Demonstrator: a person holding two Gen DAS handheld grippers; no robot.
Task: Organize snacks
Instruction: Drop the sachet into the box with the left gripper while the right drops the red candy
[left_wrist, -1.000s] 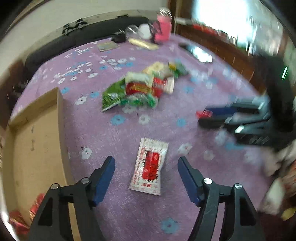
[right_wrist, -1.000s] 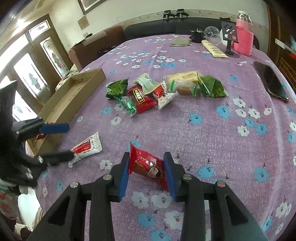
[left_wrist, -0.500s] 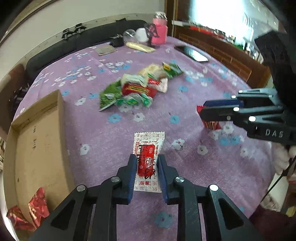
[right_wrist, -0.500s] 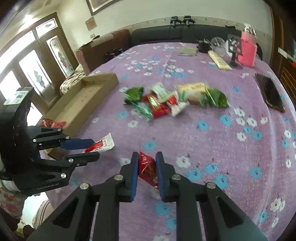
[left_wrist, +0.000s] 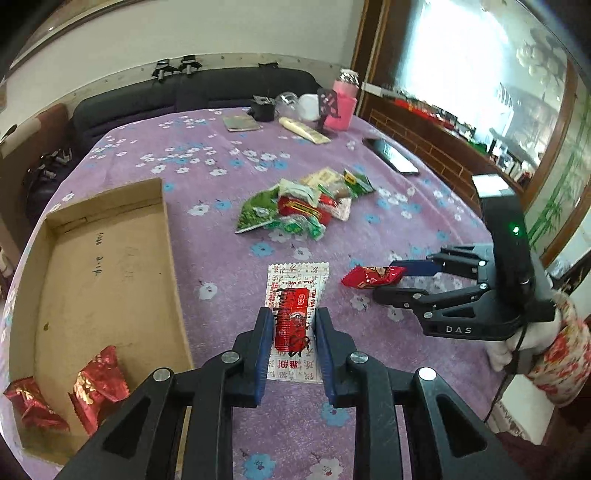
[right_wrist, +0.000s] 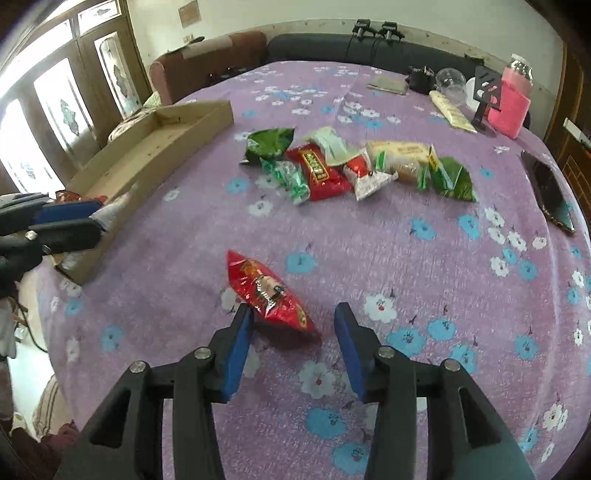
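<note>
Purple flowered tablecloth (right_wrist: 369, 229), cardboard tray (left_wrist: 107, 266), heap of snack packets (right_wrist: 351, 166), phone (right_wrist: 550, 192)

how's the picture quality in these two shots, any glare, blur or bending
Left wrist view: the window is blown out white, the box edges bow from the fisheye, and the white packet is sharp. Right wrist view: the door panes glare, the snack pile is slightly smeared, and corners go dark.

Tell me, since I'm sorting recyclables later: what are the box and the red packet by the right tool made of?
The box looks like plain corrugated cardboard: matte brown, raw cut edges, pen marks inside. The red packet looks like glossy plastic or foil film: it crinkles and throws highlights. Which of the two, I cannot tell.
</note>
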